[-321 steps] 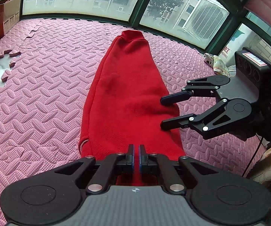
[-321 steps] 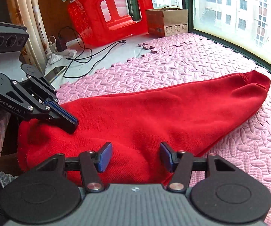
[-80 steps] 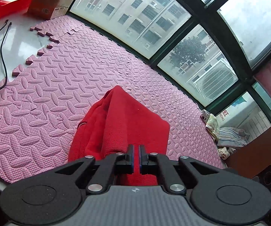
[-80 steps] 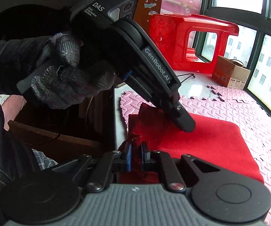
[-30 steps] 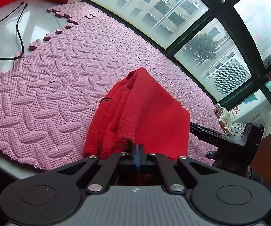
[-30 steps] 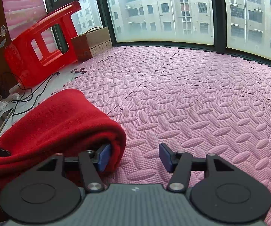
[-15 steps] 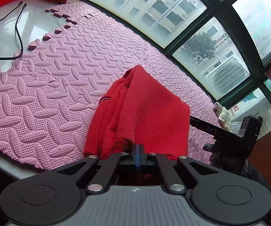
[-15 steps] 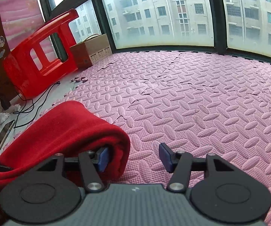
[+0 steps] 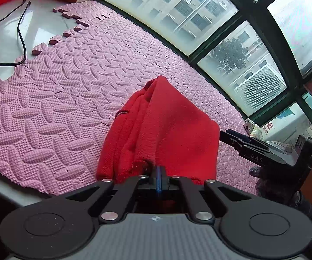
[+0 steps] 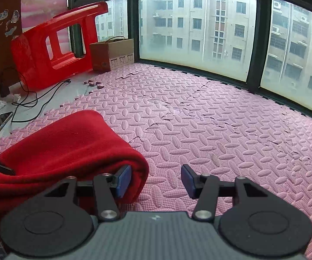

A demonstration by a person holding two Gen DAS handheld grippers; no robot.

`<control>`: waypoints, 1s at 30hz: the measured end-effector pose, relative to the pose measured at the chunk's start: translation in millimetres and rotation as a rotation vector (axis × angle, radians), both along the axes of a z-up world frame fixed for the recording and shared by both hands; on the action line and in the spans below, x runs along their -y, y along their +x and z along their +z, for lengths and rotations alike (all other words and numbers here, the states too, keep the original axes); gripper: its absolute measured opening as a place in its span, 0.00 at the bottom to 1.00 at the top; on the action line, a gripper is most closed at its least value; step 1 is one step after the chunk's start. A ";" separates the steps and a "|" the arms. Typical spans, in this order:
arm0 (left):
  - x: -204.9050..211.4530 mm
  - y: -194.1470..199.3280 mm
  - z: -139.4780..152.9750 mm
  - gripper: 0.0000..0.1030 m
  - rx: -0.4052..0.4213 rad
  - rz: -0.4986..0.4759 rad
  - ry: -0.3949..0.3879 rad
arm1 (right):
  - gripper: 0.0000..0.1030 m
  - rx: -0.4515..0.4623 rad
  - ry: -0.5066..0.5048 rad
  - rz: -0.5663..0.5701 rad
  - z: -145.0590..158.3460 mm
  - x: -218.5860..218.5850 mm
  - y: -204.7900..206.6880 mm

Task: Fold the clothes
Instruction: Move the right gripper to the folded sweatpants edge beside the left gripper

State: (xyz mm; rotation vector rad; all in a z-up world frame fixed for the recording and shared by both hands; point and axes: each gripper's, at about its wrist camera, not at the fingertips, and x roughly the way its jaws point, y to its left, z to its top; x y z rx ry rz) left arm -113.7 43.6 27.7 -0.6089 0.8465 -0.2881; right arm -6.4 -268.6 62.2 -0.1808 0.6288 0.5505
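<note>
The red sweater (image 9: 166, 130) lies folded into a thick bundle on the pink foam mat (image 9: 58, 99). My left gripper (image 9: 158, 174) pinches its near edge; my right gripper (image 10: 154, 178) rests open beside the fold. Judging by this, only release and tidying remain.

You have a red garment (image 9: 162, 130) of fuzzy, matt knit cloth on a pink foam mat (image 9: 54, 99) embossed with rough ridged ovals. At upper left in the right wrist view, the red stool (image 10: 54, 43) is glossy plastic, the box (image 10: 112, 54) plain brown cardboard.
</note>
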 end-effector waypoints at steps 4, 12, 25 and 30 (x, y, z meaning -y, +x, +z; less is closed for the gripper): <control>0.3 -0.3 0.0 0.03 0.000 0.003 -0.001 | 0.39 -0.007 0.090 0.089 16.2 -11.4 1.0; -0.4 -2.7 -0.6 0.03 0.008 0.005 -0.006 | 0.30 -0.090 -0.013 0.128 -25.1 -45.1 21.7; -1.5 -3.8 -2.3 0.03 0.023 0.000 -0.011 | 0.28 -0.112 -0.108 0.274 -18.9 -119.9 43.7; -3.8 -3.9 -3.6 0.03 0.020 0.000 -0.027 | 0.28 -0.139 -0.108 0.272 -18.5 -128.6 51.2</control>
